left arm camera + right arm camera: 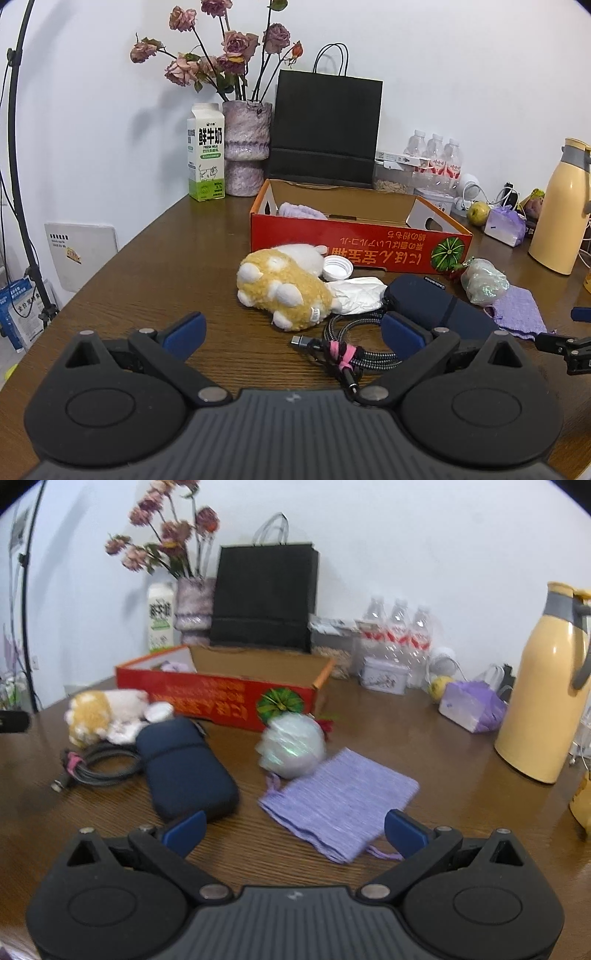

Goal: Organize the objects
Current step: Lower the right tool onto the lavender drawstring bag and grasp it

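While loose items lie on the brown wooden tabletop (147, 258) before the red cardboard box (360, 240) at frame centre, both hand-held grippers, left (293, 334) and right (295, 832), gape empty; next likely closing on the folded lilac cloth (340, 801) mid-frame.

On the counter (147, 258), the open box (360, 236) sits at twelve o'clock. Before it lie the plush toy (284, 288) at ten, the cable (351, 343) at six and the pouch (439, 306) at three. A carton (206, 153), vase (245, 147) and bag (327, 125) stand behind the box.
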Demonstrator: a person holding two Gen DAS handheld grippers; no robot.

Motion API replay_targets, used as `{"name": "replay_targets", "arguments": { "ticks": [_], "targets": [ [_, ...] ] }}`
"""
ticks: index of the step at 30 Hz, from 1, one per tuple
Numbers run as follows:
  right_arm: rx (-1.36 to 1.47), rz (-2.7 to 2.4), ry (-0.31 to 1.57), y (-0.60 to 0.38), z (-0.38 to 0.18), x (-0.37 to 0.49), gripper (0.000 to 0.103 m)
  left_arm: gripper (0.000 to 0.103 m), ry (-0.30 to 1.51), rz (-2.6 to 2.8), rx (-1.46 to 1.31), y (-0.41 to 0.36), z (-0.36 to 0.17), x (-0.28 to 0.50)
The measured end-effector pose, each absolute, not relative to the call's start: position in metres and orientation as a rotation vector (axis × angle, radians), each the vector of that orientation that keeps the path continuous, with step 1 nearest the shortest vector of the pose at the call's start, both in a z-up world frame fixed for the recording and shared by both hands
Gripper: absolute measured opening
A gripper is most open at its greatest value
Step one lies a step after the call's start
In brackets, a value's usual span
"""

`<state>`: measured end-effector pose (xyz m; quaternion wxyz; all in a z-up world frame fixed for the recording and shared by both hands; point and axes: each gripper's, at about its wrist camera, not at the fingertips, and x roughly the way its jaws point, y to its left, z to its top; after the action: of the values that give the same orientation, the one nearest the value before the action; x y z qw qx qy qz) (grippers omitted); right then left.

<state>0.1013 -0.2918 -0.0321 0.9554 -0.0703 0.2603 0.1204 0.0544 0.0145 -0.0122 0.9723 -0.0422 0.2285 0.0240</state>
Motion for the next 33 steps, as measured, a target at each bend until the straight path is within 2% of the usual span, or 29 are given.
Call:
{"name": "replay_targets", "arguments": {
  "ticks": [17, 24, 27, 29, 30, 32, 33],
  "targets": [
    [-0.028, 0.161, 0.711, -0.305, -0.060, 0.197, 0.103, 0.103, 0.501, 0.051, -0.094, 0.015, -0.020, 0.074],
    [-0.013, 0.163, 0.696, -0.310, -0.064, 0.197, 0.103, 0.103, 0.523, 0.030, -0.098, 0.012, -0.023, 0.080],
    [-0.009, 0.182, 0.681, -0.312, -0.062, 0.191, 0.089, 0.103, 0.530, 0.022, -0.095, 0.012, -0.025, 0.080],
    [0.000, 0.190, 0.663, -0.315, -0.060, 0.186, 0.067, 0.103, 0.533, 0.019, -0.101, 0.013, -0.026, 0.080],
    [0.010, 0.189, 0.657, -0.317, -0.059, 0.184, 0.063, 0.103, 0.534, 0.019, -0.104, 0.014, -0.027, 0.080],
    [0.046, 0.182, 0.647, -0.325, -0.058, 0.181, 0.041, 0.103, 0.535, 0.019, -0.111, 0.016, -0.028, 0.080],
    [0.066, 0.180, 0.643, -0.328, -0.058, 0.180, 0.033, 0.103, 0.537, 0.018, -0.112, 0.016, -0.028, 0.079]
  ]
}}
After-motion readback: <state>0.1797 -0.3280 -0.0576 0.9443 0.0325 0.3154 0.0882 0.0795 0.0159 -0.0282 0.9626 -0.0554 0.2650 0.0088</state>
